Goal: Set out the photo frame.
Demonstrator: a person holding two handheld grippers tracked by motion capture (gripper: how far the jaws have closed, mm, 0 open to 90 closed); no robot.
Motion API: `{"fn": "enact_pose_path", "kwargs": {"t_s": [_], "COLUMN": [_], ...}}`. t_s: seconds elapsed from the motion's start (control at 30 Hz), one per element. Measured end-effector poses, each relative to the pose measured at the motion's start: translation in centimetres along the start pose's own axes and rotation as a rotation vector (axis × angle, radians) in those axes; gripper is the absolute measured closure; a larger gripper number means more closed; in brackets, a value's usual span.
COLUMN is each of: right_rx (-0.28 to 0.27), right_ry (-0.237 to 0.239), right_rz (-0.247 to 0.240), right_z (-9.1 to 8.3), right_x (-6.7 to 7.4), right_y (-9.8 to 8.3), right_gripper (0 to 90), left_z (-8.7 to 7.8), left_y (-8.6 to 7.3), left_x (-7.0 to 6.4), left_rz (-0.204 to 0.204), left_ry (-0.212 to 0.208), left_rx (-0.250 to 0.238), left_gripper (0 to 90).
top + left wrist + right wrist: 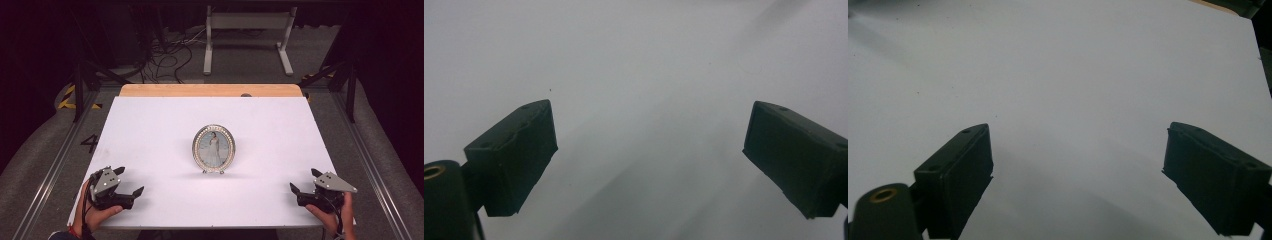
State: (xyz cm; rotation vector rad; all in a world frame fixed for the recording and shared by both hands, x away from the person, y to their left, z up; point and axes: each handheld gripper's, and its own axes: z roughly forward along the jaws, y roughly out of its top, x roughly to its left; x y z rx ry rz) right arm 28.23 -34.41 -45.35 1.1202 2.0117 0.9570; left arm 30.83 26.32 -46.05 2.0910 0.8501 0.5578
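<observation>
An oval picture frame with a pearly rim stands upright at the middle of the white table, showing a figure in a pale dress. My left gripper rests at the near left corner, held by a hand, its jaws spread wide and empty. At the near right corner my right gripper is also open with nothing between its jaws. In the left gripper view the left gripper looks at bare white surface. The right gripper likewise faces plain white tabletop in the right gripper view.
A wooden strip edges the table's far side. Beyond it a white metal stand and loose cables lie on the grey floor. Metal rails run along both sides of the table.
</observation>
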Motion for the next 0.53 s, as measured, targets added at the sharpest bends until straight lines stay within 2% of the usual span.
{"fn": "enact_pose_path", "kwargs": {"t_s": [0.2,0.37,0.53], "right_rx": [0.007,0.000,-0.002], "right_ry": [0.003,-0.001,-0.007], "right_rz": [-0.006,0.023,0.027], "right_z": [0.08,-0.01,0.00], "right_x": [-0.04,-0.47,-0.45], "right_y": [-0.16,-0.30,-0.26], "right_gripper": [11.5,10.8,10.4], "left_z": [0.15,0.43,0.32], "left_y": [0.22,0.33,0.16], "left_x": [0.16,0.39,0.53], "left_rz": [-0.008,-0.005,-0.009], "left_ry": [-0.001,-0.007,-0.006], "left_rx": [-0.009,-0.013,-0.011], "left_gripper": [6.8,6.7,6.3]}}
